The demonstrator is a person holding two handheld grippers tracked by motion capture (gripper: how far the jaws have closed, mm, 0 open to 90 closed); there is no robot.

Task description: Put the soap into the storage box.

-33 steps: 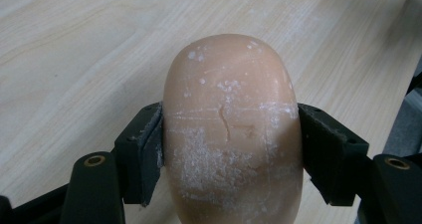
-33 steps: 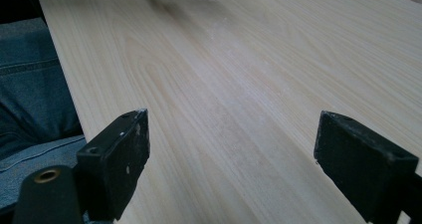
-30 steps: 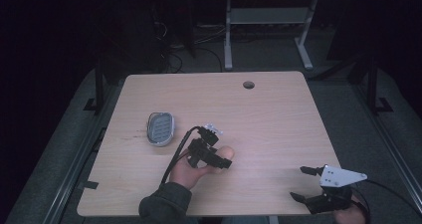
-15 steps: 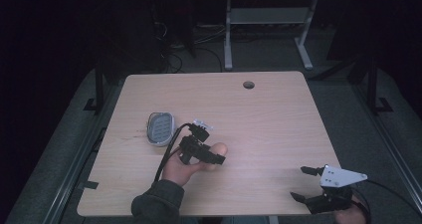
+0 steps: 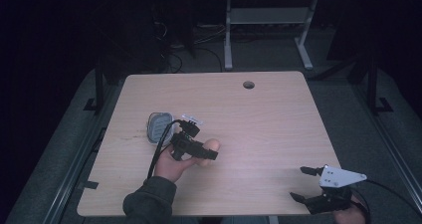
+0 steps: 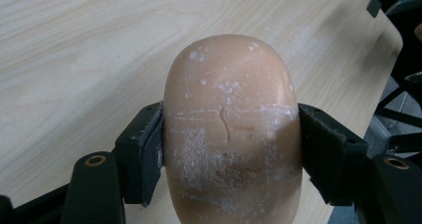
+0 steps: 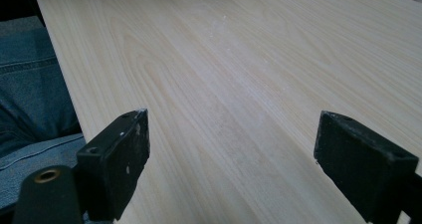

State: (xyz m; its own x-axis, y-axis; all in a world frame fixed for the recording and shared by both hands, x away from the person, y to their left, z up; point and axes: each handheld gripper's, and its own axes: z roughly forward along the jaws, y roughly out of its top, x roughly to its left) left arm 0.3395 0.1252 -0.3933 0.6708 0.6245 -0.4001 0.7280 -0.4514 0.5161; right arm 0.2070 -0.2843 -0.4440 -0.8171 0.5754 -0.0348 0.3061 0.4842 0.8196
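Pale wood table (image 5: pixel 278 119) in a dark room.

Nearest, at 5 o'clock on the table: right gripper (image 5: pixel 298 183), low over the near edge. Jaws wide apart, nothing between them, just bare wood ahead in the right gripper view (image 7: pixel 231 149). Looks to be waiting, no job yet.

A bit farther in, at 7 o'clock: left hand (image 5: pixel 171 167) with a dark sleeve, holding the left gripper (image 5: pixel 209 152). Jaws closed tight on the soap (image 5: pixel 213 145), one pad pressed on each side. Clear to see in the left gripper view: soap (image 6: pixel 231 109) peach, round at the end, dusted with white marks, squeezed between both pads (image 6: pixel 149 149). Seems to be lifted off the wood, not lying on it.

Farther again, at 10 o'clock from the soap: dish (image 5: pixel 158 126), grey, oval, with ridges inside, nothing in it. Just beside it, at its 3 o'clock, a small clear thing (image 5: pixel 194 119), too small to tell what.

Far side, at 12 o'clock: round hole (image 5: pixel 248 84) in the table. Beyond that, a white frame (image 5: pixel 268 20) and cables on the dark floor.

So far, most likely: picking up done, grip firm. Left to do, by the look of it: carrying the soap over to the dish, setting it down, letting go.
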